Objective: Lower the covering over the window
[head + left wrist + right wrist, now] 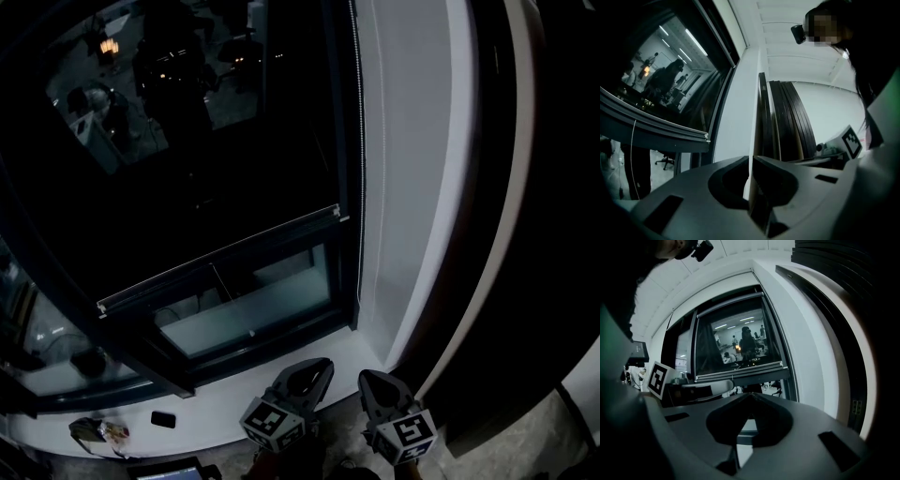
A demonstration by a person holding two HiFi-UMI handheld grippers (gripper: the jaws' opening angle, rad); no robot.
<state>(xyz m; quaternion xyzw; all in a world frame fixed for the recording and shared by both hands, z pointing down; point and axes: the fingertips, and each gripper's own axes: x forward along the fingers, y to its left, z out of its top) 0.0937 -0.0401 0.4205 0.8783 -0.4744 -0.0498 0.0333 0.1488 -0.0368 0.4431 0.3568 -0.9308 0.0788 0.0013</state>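
Note:
A dark roller blind (187, 141) covers most of the window. Its bottom bar (220, 255) hangs slanted across the head view, with a strip of bare glass (253, 314) below it. The thin bead chain (360, 141) runs down the window's right edge. My left gripper (319, 364) and right gripper (368, 375) sit side by side below the sill, both shut with nothing held, apart from the blind and chain. The left gripper view shows the left gripper (751, 161) with the bottom bar (656, 131) to its left. The right gripper (750, 394) faces the bottom bar (740, 369).
The white sill (216, 412) carries a small black object (162, 419) and a crumpled wrapper (98, 431). A white wall pillar (412, 187) stands right of the window, with dark stacked panels (525, 234) beyond it. The glass reflects a lit room with people.

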